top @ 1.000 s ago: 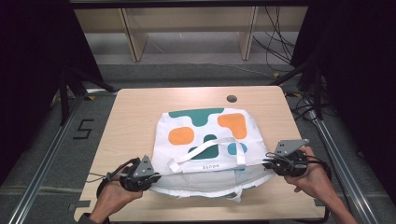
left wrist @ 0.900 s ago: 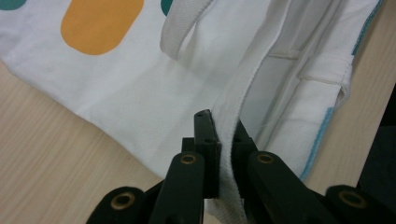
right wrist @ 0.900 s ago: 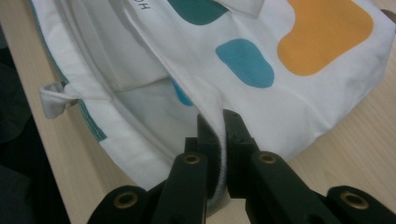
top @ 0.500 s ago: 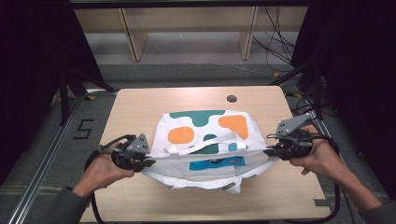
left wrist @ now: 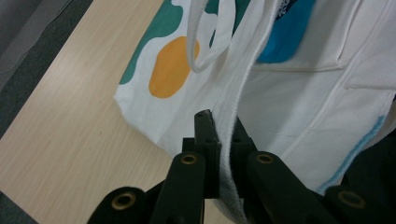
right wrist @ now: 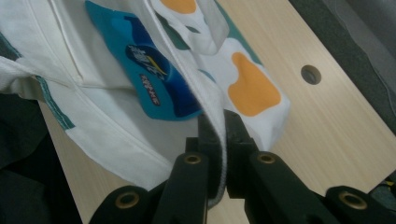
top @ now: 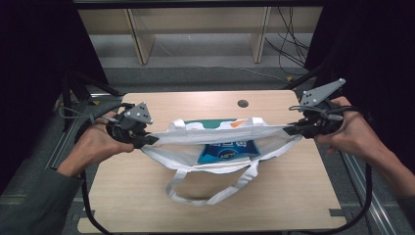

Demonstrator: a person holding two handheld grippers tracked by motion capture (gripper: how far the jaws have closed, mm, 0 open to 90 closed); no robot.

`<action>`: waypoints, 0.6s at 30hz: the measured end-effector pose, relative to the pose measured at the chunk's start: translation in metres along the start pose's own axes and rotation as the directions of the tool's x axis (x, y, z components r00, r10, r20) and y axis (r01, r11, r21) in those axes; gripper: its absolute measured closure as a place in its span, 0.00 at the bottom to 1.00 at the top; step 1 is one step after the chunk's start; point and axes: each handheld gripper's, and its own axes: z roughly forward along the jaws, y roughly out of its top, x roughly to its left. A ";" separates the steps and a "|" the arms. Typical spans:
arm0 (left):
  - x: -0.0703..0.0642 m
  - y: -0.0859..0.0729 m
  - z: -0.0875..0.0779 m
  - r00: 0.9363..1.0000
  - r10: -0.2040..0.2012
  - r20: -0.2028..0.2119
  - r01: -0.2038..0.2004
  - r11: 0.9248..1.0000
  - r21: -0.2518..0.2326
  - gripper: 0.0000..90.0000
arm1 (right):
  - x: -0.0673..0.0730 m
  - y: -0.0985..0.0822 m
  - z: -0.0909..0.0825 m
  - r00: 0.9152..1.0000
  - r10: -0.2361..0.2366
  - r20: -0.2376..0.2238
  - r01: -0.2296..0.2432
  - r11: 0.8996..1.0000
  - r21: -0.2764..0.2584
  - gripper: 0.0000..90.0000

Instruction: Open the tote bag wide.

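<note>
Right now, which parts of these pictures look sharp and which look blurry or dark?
High view: the table is evenly lit, the surroundings dark, and the tote bag hanging strap is softly smeared. Left gripper view: the left gripper is fairly crisp, the bag's far prints soft. Right gripper view: the right gripper is sharp, the blue label slightly blurred.

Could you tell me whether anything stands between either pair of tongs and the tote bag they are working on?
Nothing visible does. The left tongs are already shut on the white hem of the tote bag, and the right tongs are shut on the same hem at the other end, so the rim is stretched between them above the wooden table.
</note>
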 end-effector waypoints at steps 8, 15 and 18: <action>0.008 0.020 -0.018 1.000 0.010 -0.010 -0.010 1.000 0.026 0.97 | -0.002 0.015 -0.022 0.999 -0.020 0.033 0.019 1.000 0.010 0.99; 0.009 0.036 -0.045 0.999 0.026 -0.043 -0.027 0.999 -0.022 0.97 | -0.006 0.028 -0.047 0.997 -0.042 0.068 0.042 0.999 -0.002 0.99; 0.010 0.040 -0.053 0.999 0.022 -0.050 -0.024 0.999 -0.037 0.97 | -0.005 0.031 -0.052 0.996 -0.041 0.079 0.042 0.999 -0.004 0.99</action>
